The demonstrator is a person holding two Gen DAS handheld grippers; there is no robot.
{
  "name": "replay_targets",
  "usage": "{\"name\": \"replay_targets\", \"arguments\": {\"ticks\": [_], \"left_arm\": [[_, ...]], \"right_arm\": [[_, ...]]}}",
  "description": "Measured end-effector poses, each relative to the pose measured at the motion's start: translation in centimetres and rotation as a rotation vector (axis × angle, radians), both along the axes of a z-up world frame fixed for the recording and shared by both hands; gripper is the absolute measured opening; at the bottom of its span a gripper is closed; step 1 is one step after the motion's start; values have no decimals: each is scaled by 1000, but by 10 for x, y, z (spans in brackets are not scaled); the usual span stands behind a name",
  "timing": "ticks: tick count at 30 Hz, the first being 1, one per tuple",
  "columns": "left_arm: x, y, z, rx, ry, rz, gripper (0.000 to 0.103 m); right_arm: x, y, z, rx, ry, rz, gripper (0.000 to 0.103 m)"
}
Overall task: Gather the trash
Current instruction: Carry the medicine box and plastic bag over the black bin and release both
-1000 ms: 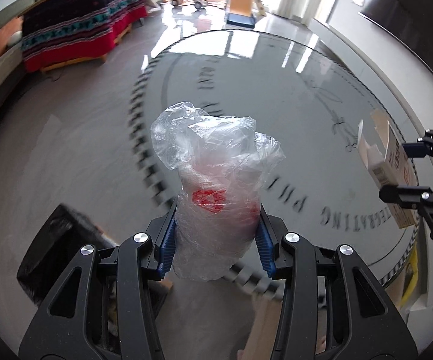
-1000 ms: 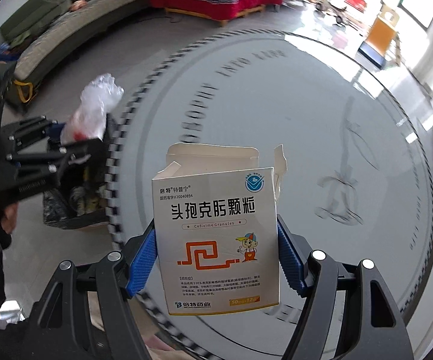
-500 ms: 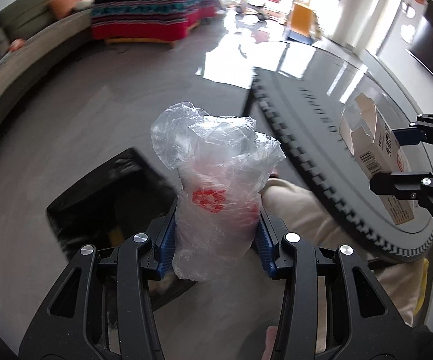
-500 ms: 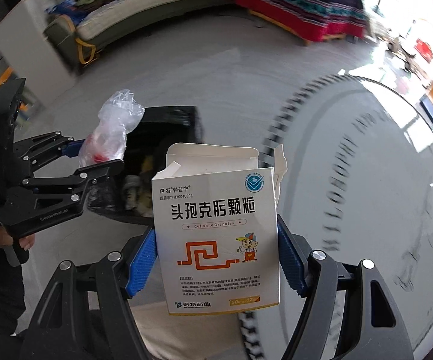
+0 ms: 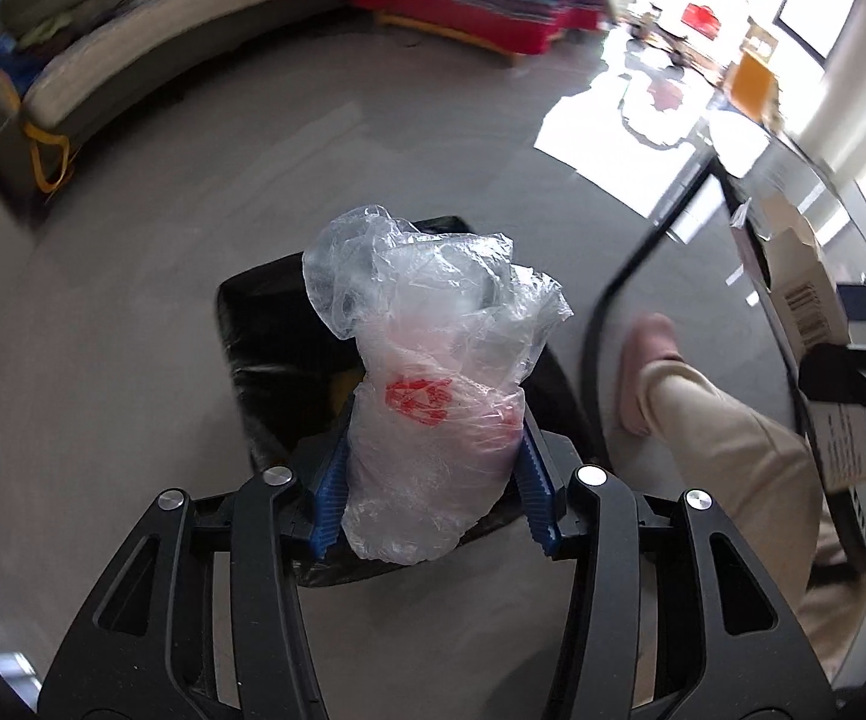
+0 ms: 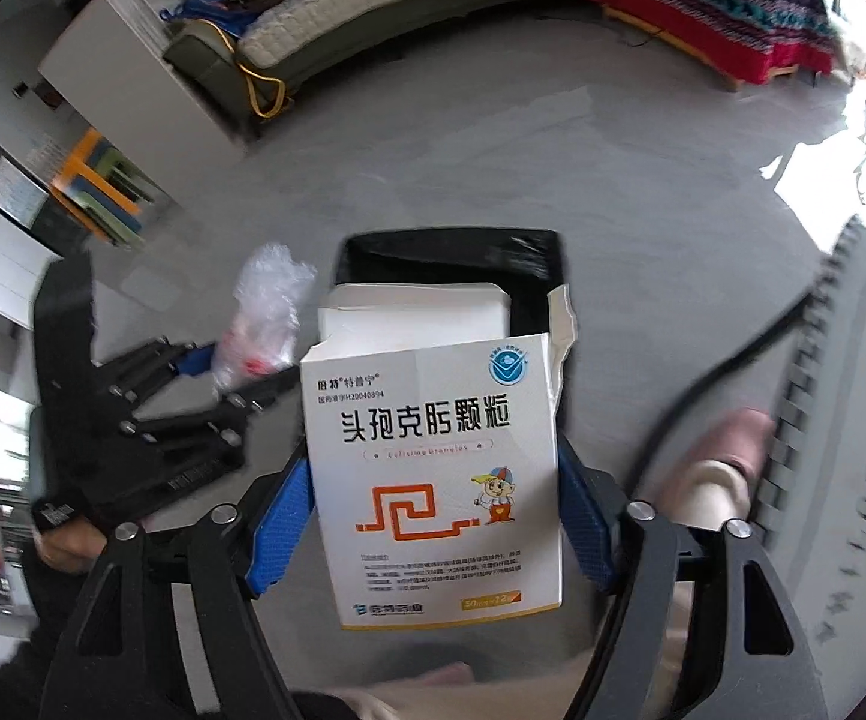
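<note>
Left wrist view: the left gripper (image 5: 433, 474) is clenched on a crumpled clear bag (image 5: 433, 402), its blue pads (image 5: 331, 498) pressing the lower half while the loose top billows above. The bag hangs over the black-lined bin (image 5: 271, 324) on the floor. It looks very light and soft, so it should crush rather than resist, and the film may slip or cling to the pads when let go; the bunched lower part with the red print is the firmest place to hold.

From the right wrist, the right gripper (image 6: 433, 516) grips a white box (image 6: 433, 468) by its two side edges, with the torn flaps open on top. It sits above the bin (image 6: 529, 252) too, near its closer edge. The box is probably light, thin card that is stiff across the faces yet easy to dent, so the edges are the right hold.
</note>
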State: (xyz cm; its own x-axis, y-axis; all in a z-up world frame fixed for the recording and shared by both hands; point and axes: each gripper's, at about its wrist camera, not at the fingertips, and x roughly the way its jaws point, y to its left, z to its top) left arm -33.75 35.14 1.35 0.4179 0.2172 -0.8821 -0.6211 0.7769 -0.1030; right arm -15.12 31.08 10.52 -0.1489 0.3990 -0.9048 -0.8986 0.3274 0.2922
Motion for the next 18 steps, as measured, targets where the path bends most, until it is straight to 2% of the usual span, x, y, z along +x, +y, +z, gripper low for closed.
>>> {"name": "replay_targets", "arguments": {"ticks": [1,2,4,5,10,18], "left_arm": [[0,5,-1,3,17,28,79],[-2,10,0,23,22,62,96],[-8,14,5,77,6,113,97],[-10,16,7,78,2,124,97],[-12,21,6,14,-27,131,97],[-5,14,7,13,-21,93,97]], "right_arm": [[0,5,-1,-2,-1,1,80],[-1,11,-2,-3,-13,-6,81],[-1,14,-2,6,-18,-5,81],[-1,15,-3,6,-13,-4,81],[-1,10,-6,2,24,-2,81],[4,-5,7,38,62,-12,81]]}}
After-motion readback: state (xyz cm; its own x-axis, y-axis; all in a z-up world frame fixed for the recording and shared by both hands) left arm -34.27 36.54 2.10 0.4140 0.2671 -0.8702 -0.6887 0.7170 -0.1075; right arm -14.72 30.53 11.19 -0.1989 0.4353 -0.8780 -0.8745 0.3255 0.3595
